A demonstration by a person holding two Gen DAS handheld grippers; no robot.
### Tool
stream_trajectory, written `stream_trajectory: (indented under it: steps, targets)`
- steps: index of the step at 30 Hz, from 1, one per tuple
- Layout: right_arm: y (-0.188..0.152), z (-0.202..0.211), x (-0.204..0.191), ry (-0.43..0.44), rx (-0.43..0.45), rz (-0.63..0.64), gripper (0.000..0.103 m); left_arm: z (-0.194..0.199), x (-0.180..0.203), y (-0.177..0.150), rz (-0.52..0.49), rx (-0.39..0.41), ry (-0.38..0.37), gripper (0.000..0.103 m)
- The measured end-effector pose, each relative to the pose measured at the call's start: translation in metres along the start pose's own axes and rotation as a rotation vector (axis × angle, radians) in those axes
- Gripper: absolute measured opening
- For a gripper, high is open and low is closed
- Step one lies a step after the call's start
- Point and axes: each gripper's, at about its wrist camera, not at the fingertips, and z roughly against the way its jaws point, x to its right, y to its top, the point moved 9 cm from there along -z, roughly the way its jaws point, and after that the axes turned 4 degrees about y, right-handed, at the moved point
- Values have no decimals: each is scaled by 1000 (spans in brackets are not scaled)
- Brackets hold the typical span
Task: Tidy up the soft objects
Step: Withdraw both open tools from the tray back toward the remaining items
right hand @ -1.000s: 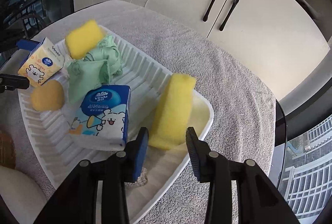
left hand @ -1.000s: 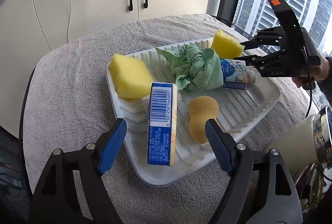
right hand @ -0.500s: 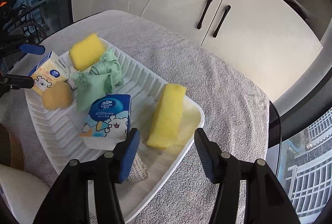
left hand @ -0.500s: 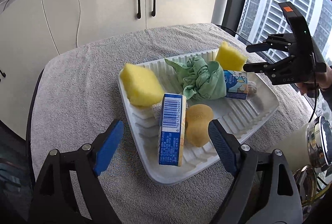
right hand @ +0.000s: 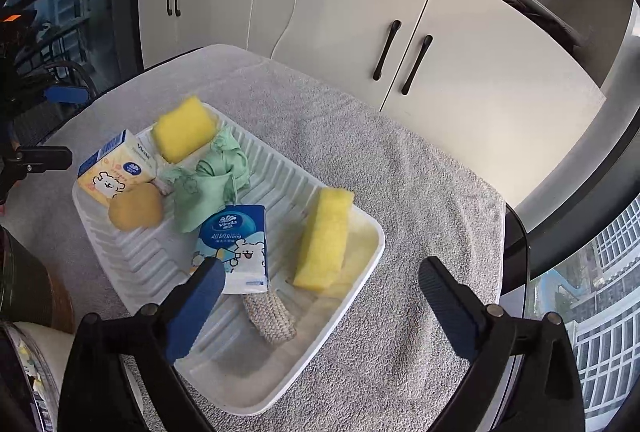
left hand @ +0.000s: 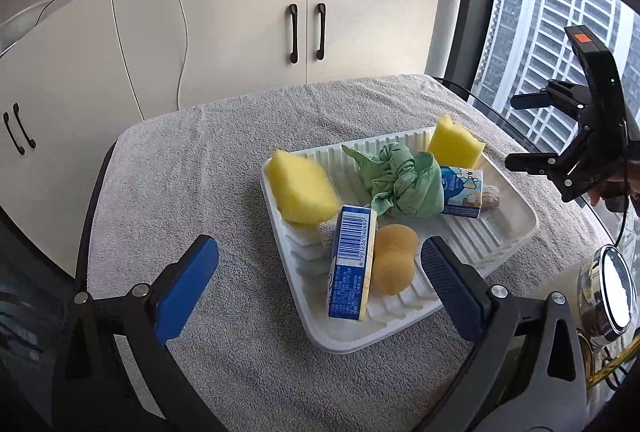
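White cabinets (left hand: 304, 12) stand behind the grey towel (left hand: 180, 172).

Daylight from the window (left hand: 560, 44) lit the scene evenly and brightly, with only soft, faint shadows on the towel (left hand: 224, 168). Both fisheye views bent the cabinets (right hand: 460, 44) strongly and darkened at the corners. The focus was sharp, with no glare.
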Motion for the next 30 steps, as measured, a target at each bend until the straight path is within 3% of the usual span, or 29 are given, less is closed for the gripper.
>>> stream_trajectory:
  steps: [20,30]
  targets:
    - [5,38,-3,-8,56,-35,103,29,-1,7,5,61,35,103]
    - [6,78,-14,-7,127,-47,103,71,13,8,-16,144,54,103]
